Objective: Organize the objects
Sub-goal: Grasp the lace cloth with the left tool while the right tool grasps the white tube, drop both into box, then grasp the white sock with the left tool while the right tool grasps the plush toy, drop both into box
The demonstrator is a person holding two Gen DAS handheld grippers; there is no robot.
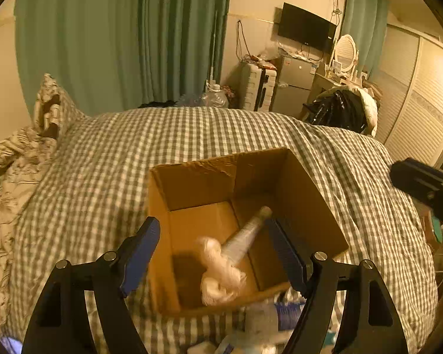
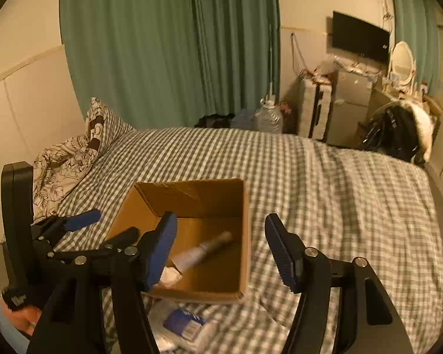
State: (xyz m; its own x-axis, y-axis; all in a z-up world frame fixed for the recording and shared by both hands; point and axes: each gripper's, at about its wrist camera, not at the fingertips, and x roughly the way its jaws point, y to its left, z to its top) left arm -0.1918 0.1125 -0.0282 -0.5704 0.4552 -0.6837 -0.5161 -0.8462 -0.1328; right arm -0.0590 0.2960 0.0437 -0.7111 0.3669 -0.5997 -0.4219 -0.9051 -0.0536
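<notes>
An open cardboard box (image 1: 304, 194) sits on the checked bed. Inside it lies a clear-wrapped stick with a white fluffy end (image 1: 221, 268), blurred as if moving; it also shows in the right wrist view (image 2: 198, 253). My left gripper (image 1: 212, 247) is open and empty, its fingers straddling the box's near part above the stick. My right gripper (image 2: 221, 247) is open and empty over the box's right wall (image 2: 245, 236). The left gripper also shows at the left of the right wrist view (image 2: 88, 227).
Loose items lie on the bed in front of the box: a blue-and-white pack (image 2: 184, 323) and white packets (image 1: 260, 321). Pillows (image 2: 71, 159) lie at the left. A suitcase (image 2: 313, 109), fridge (image 2: 350, 106) and loaded chair (image 2: 398, 129) stand beyond the bed.
</notes>
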